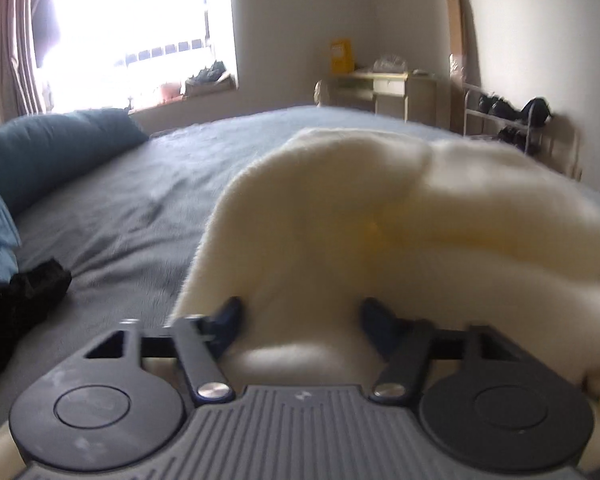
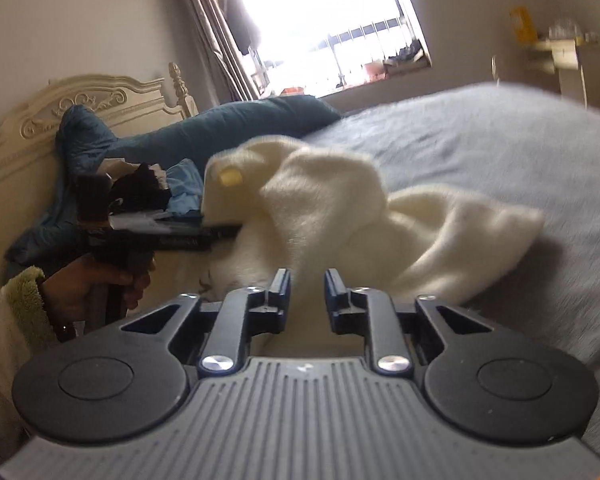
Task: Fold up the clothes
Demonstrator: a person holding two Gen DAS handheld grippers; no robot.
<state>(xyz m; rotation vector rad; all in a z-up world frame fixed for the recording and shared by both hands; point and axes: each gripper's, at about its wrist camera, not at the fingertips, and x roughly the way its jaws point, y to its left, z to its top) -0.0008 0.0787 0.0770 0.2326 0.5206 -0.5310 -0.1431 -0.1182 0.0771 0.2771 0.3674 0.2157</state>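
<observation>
A cream fleece garment [image 1: 380,208] lies bunched on the grey-blue bed [image 1: 140,200]. My left gripper [image 1: 303,312] is open, its fingers wide apart, and the fleece drapes over and between them so the tips are buried. In the right wrist view the same garment [image 2: 340,208] rises to a peak with a yellow tag [image 2: 230,178], where the left gripper [image 2: 216,230] pushes in from the left, held by a hand [image 2: 88,288]. My right gripper [image 2: 307,280] sits at the garment's near edge, jaws narrow with fleece pinched between them and the tips hidden.
A teal pillow [image 1: 48,148] and a pile of black and blue clothes [image 1: 16,288] lie at the bed's left by the cream headboard [image 2: 80,104]. A desk [image 1: 380,84] and shoe rack [image 1: 512,120] stand beyond the bed. Bare bedcover [image 2: 480,140] stretches right.
</observation>
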